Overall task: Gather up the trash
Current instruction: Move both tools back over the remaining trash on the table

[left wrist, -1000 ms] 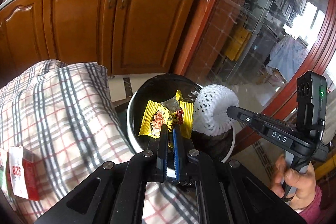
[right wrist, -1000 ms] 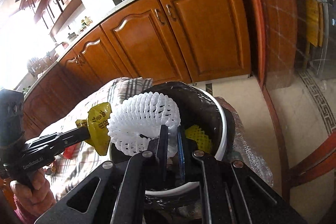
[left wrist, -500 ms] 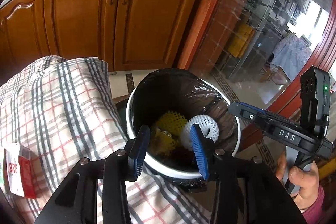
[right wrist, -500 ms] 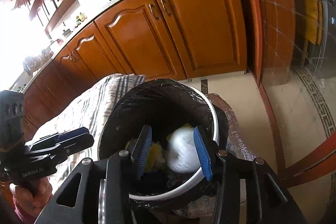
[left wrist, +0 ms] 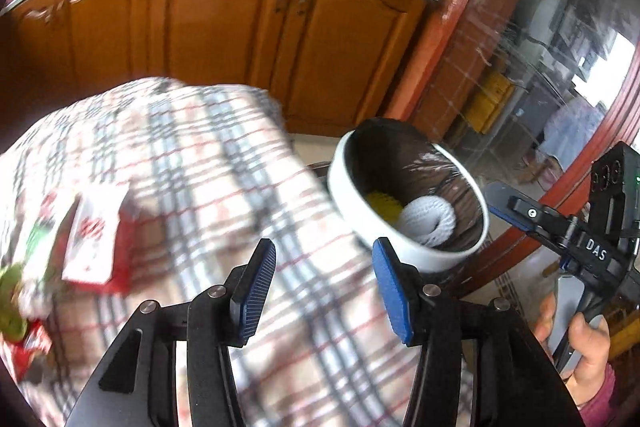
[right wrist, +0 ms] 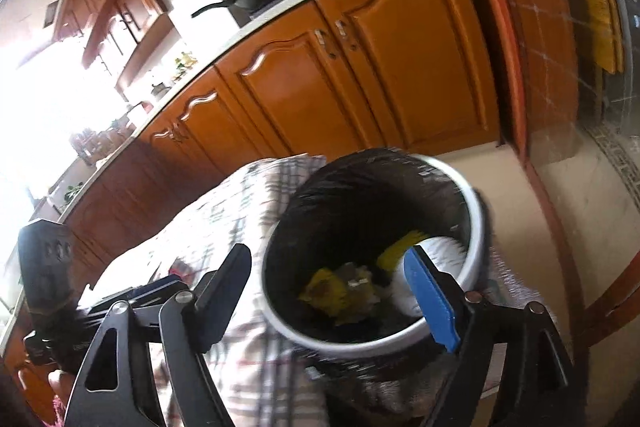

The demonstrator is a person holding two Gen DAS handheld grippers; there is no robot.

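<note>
Both tongs empty, jaws opening, nothing between the pads. Left tongs (left wrist: 324,287) sit over the plaid-covered desk (left wrist: 224,163); right tongs (right wrist: 332,291) hang above the trash bin (right wrist: 476,227), white rim, black liner.

Trash so far is in the bin: white foam fruit net (left wrist: 430,223), yellow foam net (left wrist: 384,207) beside it, crumpled yellow wrapper (right wrist: 328,287) lower down.

Step, as I read it: drop is done on both sides, now the go-back-for-more phase. Left tongs already point toward the remaining litter at the desk's left side: red-and-white carton (left wrist: 98,247), plus a blurred pile of green and red scraps (left wrist: 18,311) at the edge.

Next move probably needs:
- the left pair over the carton, jaws wide enough to span it or pinch an edge
- carton lies flat on cloth, so risk of grabbing the tablecloth with it
- scraps are too blurred to identify; they may need the right pair

Readable text: "DAS" on the right tool's body (left wrist: 596,251). Carton has red print, smeared by motion, not legible. Left tool's body (right wrist: 44,275) has lettering, too small to read.
</note>
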